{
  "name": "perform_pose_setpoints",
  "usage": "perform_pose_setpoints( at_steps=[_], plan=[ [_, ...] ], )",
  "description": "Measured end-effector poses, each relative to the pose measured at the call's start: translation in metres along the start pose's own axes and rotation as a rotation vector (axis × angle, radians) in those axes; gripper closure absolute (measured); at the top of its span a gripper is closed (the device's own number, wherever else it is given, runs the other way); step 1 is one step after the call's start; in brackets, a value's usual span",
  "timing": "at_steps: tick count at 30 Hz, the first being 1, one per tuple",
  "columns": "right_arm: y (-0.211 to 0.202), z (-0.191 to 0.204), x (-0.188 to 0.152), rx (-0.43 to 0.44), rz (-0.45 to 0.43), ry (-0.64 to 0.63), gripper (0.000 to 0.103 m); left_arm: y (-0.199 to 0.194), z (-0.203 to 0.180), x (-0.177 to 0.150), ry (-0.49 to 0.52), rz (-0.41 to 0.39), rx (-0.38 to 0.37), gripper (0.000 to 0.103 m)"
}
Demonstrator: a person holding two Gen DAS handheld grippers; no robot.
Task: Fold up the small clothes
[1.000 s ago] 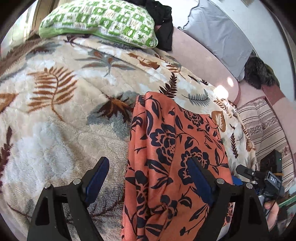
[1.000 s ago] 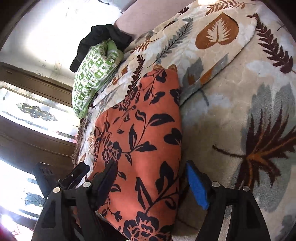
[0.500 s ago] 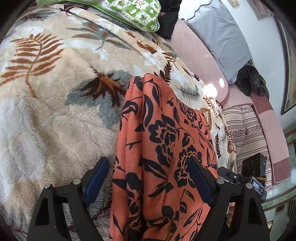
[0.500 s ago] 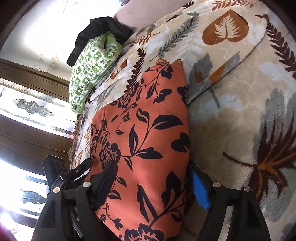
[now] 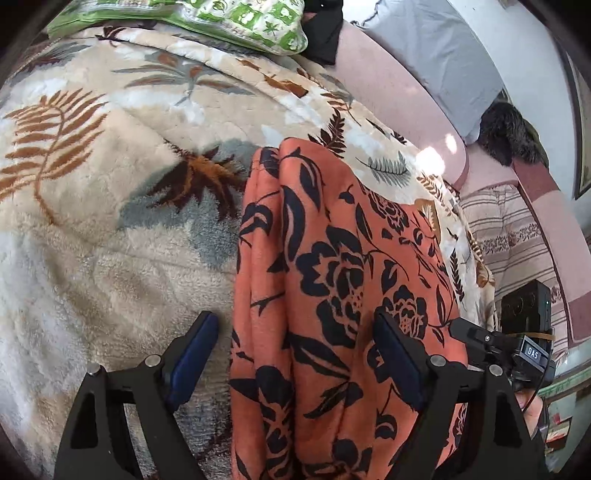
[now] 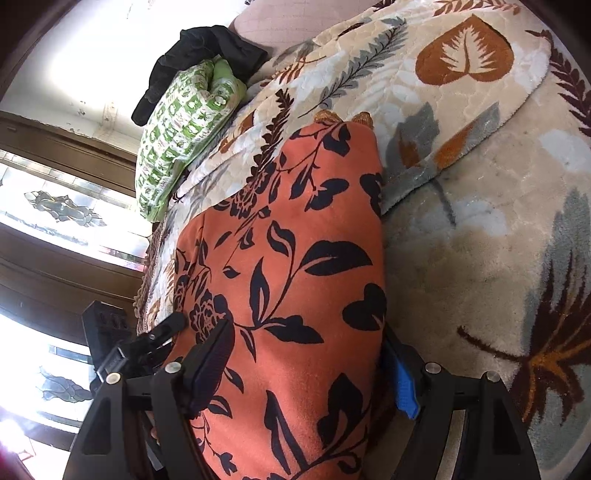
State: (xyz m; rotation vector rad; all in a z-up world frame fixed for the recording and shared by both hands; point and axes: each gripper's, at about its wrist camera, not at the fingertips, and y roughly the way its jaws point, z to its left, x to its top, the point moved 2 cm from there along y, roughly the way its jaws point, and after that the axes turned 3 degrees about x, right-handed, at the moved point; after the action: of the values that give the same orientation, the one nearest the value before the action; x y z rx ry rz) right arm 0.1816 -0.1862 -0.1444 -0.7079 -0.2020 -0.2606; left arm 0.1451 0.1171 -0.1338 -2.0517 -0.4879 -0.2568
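Observation:
An orange garment with black flowers (image 5: 332,266) lies folded in a long strip on a fleecy leaf-print blanket (image 5: 110,221). My left gripper (image 5: 295,321) hovers open over the strip's near left edge, one finger above the blanket and the other above the cloth. In the right wrist view the garment (image 6: 295,266) fills the gap of my right gripper (image 6: 306,332), which stands open. Its left finger sits over the cloth; its blue-padded right finger is at the cloth's right edge, partly hidden. Each gripper shows in the other's view: the right gripper (image 5: 517,343) and the left gripper (image 6: 122,343).
A green-and-white pillow (image 5: 229,22) and a black cloth (image 5: 325,33) lie at the blanket's far end. A pink padded edge (image 5: 399,92), a grey pillow (image 5: 436,55) and a striped cover (image 5: 509,240) are to the right. Dark wooden window frames (image 6: 55,266) stand beyond the bed.
Both grippers have come lower and closer to the near end of the garment, which now looks larger. Their jaws stay as wide as before.

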Motion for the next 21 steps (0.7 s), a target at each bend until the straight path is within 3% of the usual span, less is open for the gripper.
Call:
perform_pose_setpoints(
  at_steps=[1, 2, 4, 6, 10, 15, 21],
  plan=[
    [0.003, 0.001, -0.001, -0.005, 0.011, -0.018, 0.026, 0.001, 0.000, 0.000, 0.003, 0.012, -0.011, 0.023],
    [0.006, 0.004, -0.002, -0.026, 0.027, -0.046, 0.029, 0.004, 0.001, -0.001, 0.004, 0.027, -0.017, 0.041],
    [0.013, 0.009, -0.003, -0.052, 0.058, -0.083, 0.053, 0.007, 0.006, -0.002, -0.029, 0.055, -0.077, 0.054],
    [0.011, 0.016, -0.001, -0.068, 0.061, -0.118, 0.063, 0.005, 0.003, -0.003, -0.023, 0.060, -0.102, 0.067],
    [-0.002, 0.041, 0.003, -0.106, 0.046, -0.219, 0.066, -0.016, -0.019, 0.001, 0.022, 0.000, -0.120, 0.070],
    [-0.050, 0.063, 0.024, -0.099, -0.051, -0.309, 0.067, -0.033, -0.072, 0.023, 0.105, -0.078, -0.153, 0.070],
    [-0.109, 0.035, 0.054, -0.108, -0.141, -0.309, 0.067, 0.001, -0.132, 0.045, 0.183, -0.065, -0.168, 0.069]
  ],
)
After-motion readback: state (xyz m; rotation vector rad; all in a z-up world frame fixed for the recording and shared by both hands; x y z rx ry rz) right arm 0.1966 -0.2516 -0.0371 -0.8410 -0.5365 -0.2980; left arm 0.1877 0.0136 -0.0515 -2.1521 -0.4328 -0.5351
